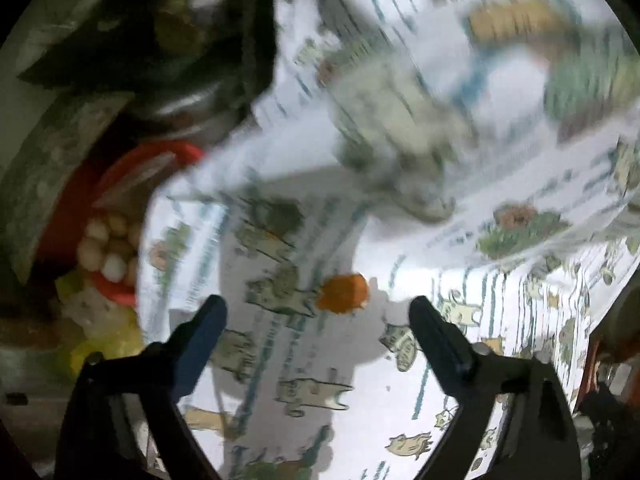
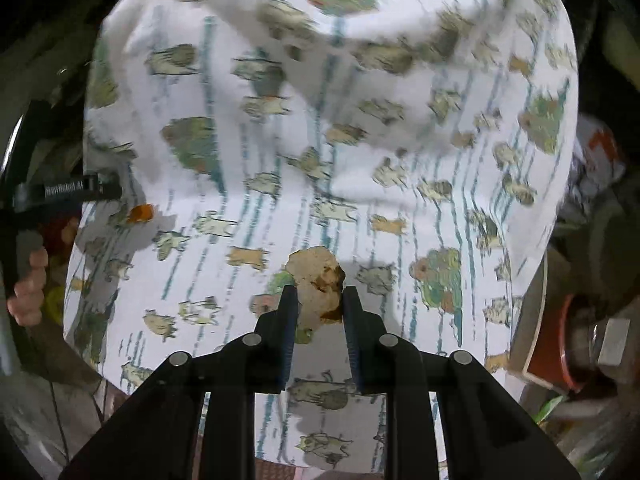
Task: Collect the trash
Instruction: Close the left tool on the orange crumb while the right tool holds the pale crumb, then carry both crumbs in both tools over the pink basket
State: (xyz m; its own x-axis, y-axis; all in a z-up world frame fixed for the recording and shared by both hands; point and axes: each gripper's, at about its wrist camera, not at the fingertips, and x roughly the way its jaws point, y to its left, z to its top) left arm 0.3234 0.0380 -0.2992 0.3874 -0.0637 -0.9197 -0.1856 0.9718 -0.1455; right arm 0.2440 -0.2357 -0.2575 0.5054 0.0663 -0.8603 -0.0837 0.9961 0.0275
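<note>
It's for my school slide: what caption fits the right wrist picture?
Right gripper pinching a beige scrap over the cat-print cloth.

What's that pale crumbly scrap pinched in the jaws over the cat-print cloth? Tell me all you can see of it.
The scrap is a small, flat, irregular piece, pale beige with brown, greasy-looking stains toward its right and lower edge. Its outline is ragged, like torn bread or soiled paper; which, I cannot tell. It stands roughly upright, clamped on both sides by the right gripper, with its top poking above the jaws. Behind it lies the white cat-print cloth; whether the scrap touches the cloth is unclear.
</note>
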